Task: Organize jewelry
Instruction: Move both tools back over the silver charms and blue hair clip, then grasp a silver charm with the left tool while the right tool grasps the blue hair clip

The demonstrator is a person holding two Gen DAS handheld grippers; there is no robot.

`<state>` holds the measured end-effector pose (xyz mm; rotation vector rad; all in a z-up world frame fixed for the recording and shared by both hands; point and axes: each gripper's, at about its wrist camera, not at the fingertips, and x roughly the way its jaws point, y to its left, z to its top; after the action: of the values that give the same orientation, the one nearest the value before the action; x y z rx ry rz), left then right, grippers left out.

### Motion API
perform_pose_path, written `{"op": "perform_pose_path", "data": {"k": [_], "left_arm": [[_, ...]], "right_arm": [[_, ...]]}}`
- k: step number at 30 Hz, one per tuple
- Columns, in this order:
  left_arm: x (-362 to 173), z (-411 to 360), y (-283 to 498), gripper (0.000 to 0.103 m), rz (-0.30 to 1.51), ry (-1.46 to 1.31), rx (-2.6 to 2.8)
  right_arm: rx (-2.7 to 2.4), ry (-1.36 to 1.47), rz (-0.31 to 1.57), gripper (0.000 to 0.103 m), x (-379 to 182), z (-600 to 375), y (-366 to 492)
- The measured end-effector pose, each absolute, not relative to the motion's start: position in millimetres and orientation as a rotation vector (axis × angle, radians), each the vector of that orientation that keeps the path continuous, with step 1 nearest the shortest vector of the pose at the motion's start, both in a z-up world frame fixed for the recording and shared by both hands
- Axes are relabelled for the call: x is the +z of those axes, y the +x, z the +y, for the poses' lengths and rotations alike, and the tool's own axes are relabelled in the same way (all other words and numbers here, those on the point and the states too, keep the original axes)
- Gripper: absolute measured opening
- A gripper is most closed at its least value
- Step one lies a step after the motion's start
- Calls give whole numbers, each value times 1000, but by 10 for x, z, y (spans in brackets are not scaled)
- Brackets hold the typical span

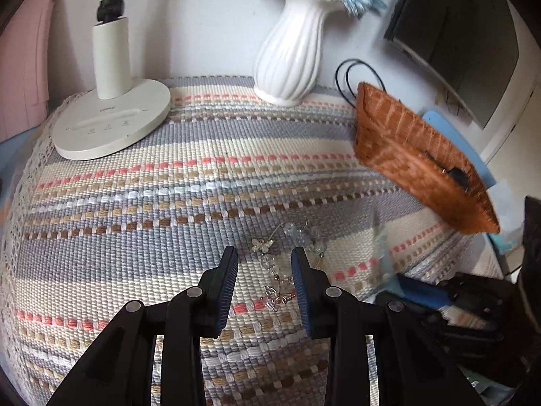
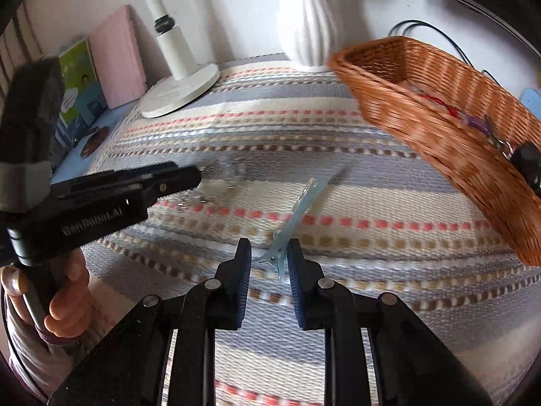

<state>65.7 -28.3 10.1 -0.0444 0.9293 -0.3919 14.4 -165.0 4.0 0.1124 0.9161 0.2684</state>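
Both tools lined up for the next jewelry grabs

Our left tool (image 1: pixel 264 272), jaws apart, straddles the clear beaded butterfly earrings (image 1: pixel 287 264) on the striped desk; right tool (image 2: pixel 269 260) gapes around the pale-blue hair clip (image 2: pixel 294 223). Next: pinch, then drop into the brown wicker basket (image 2: pixel 439 128).

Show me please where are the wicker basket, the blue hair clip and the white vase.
wicker basket (image 2: pixel 439 128): right wrist view, on its woven near wall.
blue hair clip (image 2: pixel 297 209): right wrist view, on the middle of its long blade.
white vase (image 1: pixel 290 57): left wrist view, on its ribbed belly.
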Motion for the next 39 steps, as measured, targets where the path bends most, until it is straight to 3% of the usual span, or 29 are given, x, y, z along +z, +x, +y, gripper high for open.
{"op": "perform_pose_path", "data": {"k": [5, 6, 11, 23, 39], "left_arm": [[89, -446, 590, 29, 905, 63, -361], [85, -472, 581, 7, 903, 78, -363], [126, -432, 565, 9, 890, 56, -386], [310, 103, 564, 9, 829, -334, -568], [375, -37, 462, 9, 791, -256, -587]], "right_arm": [[299, 109, 898, 24, 43, -1644, 114], [305, 106, 895, 24, 47, -1639, 105], [352, 120, 844, 24, 104, -1648, 29], [350, 105, 836, 24, 106, -1571, 9], [342, 154, 842, 24, 103, -1690, 1]]}}
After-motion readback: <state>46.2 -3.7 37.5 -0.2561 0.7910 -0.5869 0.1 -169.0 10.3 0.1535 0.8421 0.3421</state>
